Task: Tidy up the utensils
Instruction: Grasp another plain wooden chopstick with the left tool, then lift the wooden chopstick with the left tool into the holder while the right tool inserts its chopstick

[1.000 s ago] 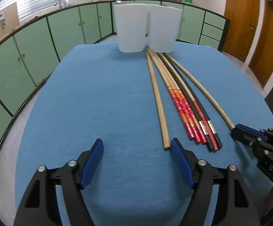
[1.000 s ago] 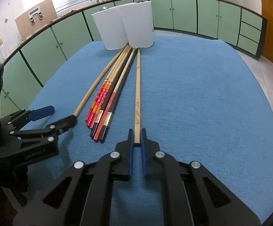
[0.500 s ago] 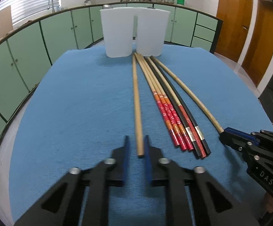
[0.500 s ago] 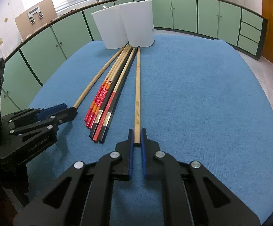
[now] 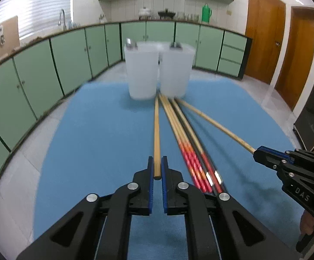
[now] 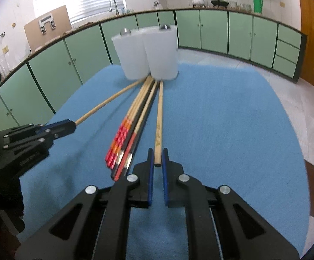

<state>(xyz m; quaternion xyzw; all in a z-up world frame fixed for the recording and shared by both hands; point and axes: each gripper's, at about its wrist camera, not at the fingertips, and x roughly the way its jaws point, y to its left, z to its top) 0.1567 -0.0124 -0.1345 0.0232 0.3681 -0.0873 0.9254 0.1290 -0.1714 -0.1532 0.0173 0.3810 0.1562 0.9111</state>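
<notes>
Each wooden chopstick looks light, stiff and smooth, likely to slip or swing, so a grip at the thick end suits; one chopstick (image 5: 156, 134) runs up mid-frame to the white cups (image 5: 158, 71), its butt pinched in the left gripper (image 5: 157, 166); the right gripper (image 6: 157, 159) pinches another chopstick (image 6: 159, 117); red-and-black pairs (image 6: 124, 143) lie beside it on the blue cloth (image 6: 222, 119).

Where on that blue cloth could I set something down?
Blue cloth lies bare left of the left chopstick, held by the left tongs, and right of the right chopstick, in the right tongs. Between them, coloured chopsticks crowd it up to the white containers.
</notes>
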